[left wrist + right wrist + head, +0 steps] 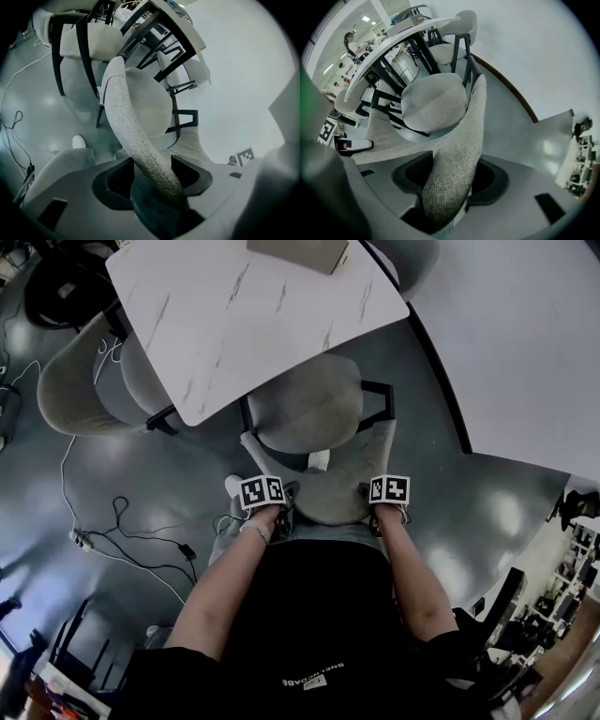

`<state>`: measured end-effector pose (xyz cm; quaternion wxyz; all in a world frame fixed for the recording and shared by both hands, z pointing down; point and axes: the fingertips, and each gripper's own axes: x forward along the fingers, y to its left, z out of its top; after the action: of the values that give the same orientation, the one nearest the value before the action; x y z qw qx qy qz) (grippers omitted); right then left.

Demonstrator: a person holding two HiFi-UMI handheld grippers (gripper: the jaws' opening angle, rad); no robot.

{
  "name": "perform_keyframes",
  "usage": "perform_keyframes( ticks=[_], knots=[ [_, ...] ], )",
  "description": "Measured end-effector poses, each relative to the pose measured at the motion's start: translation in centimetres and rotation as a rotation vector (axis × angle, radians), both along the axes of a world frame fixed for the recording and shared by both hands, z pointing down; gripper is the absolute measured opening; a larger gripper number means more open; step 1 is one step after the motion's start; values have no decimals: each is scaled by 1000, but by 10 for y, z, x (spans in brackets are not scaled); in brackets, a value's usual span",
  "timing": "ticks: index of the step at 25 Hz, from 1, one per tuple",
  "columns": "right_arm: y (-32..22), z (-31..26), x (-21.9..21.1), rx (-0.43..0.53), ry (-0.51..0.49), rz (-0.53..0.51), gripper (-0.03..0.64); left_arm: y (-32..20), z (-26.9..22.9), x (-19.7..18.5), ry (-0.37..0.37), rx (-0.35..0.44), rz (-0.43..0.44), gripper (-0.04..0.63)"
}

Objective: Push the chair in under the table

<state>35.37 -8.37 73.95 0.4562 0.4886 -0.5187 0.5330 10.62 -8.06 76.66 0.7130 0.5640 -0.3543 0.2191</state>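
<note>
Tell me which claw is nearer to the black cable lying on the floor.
Left. The left claw holds the left end of the chair backrest, on the side where the cable lies. The right claw holds the right end, farther across the chair.

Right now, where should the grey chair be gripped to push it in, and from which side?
The backrest top rim, from above and behind, one gripper near each end. The rim is thin enough to sit between jaws, as the left gripper and right gripper show, and the seat faces the table.
</note>
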Motion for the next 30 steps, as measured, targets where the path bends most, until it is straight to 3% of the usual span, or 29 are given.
perform_keyframes(
  ticks=[15, 30],
  knots=[
    [-73, -6, 43, -12, 36, -201, 235, -27, 1, 53, 66, -59, -148, 255],
    [-123, -10, 74, 10, 50, -302, 235, -52, 1, 95, 119, -54, -158, 258]
  ],
)
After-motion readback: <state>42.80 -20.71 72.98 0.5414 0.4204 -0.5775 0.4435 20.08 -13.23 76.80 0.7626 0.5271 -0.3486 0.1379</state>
